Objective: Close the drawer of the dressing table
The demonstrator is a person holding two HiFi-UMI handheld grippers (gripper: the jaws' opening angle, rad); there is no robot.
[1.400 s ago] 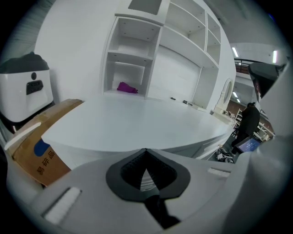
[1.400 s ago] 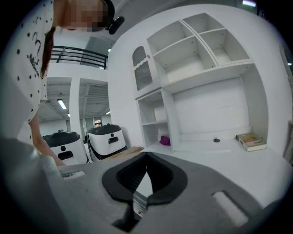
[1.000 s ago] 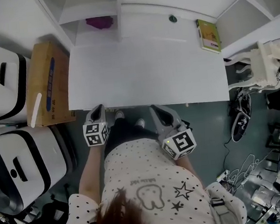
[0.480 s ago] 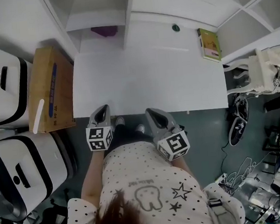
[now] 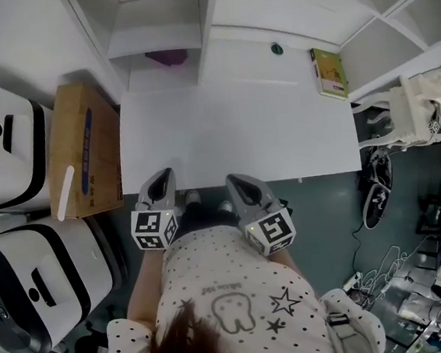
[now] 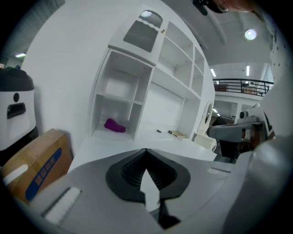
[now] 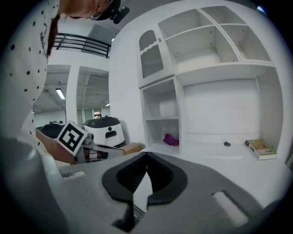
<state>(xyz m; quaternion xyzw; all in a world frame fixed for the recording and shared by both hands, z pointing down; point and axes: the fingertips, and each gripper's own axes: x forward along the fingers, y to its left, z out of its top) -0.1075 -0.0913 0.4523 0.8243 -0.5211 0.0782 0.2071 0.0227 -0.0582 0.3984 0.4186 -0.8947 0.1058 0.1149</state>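
As the left gripper (image 5: 160, 176) and right gripper (image 5: 235, 182) hang at the dressing table's (image 5: 239, 131) 6 o'clock edge, both jaws closed, empty, book (image 5: 330, 74) at 2 o'clock

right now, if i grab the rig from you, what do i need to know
Left tool: shut, empty, by the front edge of the dressing table.
Right tool: shut, empty, beside it at the same edge.
Drawer: nothing sticks out past that edge from above, so it looks closed; its front is hidden.
Left to do: check the drawer front, then back away.
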